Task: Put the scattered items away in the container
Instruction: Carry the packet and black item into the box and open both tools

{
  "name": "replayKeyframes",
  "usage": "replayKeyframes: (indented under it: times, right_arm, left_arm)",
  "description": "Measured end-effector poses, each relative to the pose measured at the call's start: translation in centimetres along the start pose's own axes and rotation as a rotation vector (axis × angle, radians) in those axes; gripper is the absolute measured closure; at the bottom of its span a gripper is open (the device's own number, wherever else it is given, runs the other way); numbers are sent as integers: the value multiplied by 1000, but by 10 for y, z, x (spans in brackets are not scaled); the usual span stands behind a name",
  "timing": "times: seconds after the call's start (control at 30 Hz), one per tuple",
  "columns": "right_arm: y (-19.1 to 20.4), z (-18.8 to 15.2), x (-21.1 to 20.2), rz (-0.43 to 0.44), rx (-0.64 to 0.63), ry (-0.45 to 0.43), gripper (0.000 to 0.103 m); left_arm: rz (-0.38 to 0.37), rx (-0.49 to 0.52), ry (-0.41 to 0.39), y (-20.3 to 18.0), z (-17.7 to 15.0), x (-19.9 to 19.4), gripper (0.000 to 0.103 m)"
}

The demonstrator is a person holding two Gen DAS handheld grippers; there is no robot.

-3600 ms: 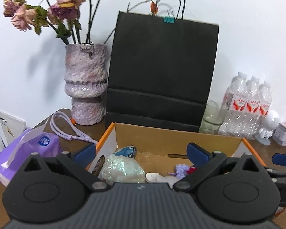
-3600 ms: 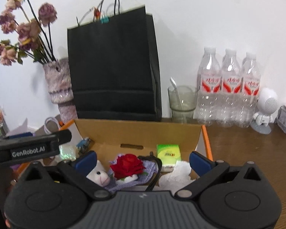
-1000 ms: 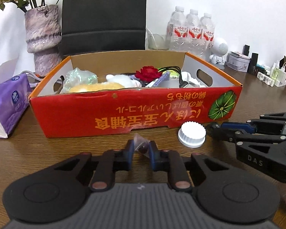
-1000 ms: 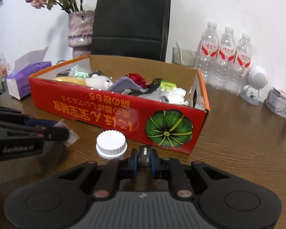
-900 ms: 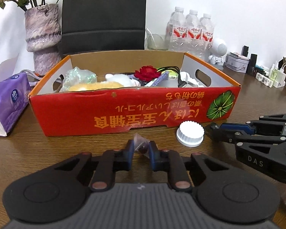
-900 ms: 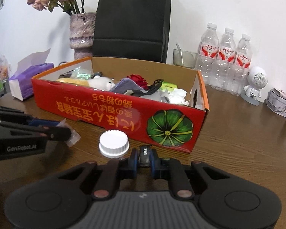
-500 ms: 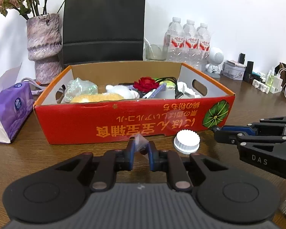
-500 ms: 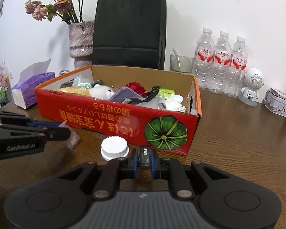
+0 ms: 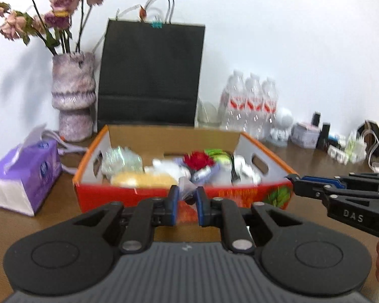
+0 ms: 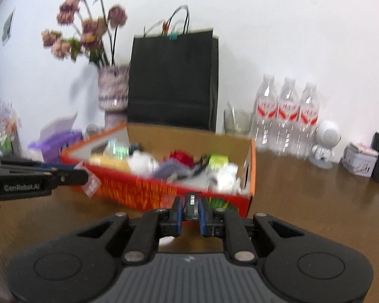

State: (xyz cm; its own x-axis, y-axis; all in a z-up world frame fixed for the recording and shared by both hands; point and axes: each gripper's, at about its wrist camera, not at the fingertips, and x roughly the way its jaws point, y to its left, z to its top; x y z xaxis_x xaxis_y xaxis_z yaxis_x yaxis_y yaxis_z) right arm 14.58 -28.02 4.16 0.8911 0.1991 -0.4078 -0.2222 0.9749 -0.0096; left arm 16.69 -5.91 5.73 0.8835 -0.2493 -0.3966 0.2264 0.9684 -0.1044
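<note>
Left gripper (image 9: 185,197) pinched a clear packet (image 9: 185,185), right gripper (image 10: 190,208) a small black block (image 10: 191,203), both before the blurred box (image 10: 139,194) rim.

The box (image 9: 139,197) sits mid-frame on the surface (image 9: 50,217), with the rose (image 9: 198,160) among the items inside it. Behind it, the bag (image 9: 151,75) stands upper centre and the vase (image 9: 73,98) upper left. The tissue pack (image 9: 25,174) lies at left, the bottles (image 9: 250,103) right of the bag.
</note>
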Motion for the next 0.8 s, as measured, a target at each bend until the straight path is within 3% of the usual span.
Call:
replayKeyframes:
  times: [0.23,0.43,0.8]
  right_arm:
    - [5,41,17,-6,47,-71,91]
    - [15,75,59,15,116,-129,91]
    - [14,78,142,17,89,-19,91]
  left_arm:
    - [40,-50,-110,13,41,12,88]
    - [63,-106,-122,27,64,57,88]
    - [147,-71,-54,46,64,124,88]
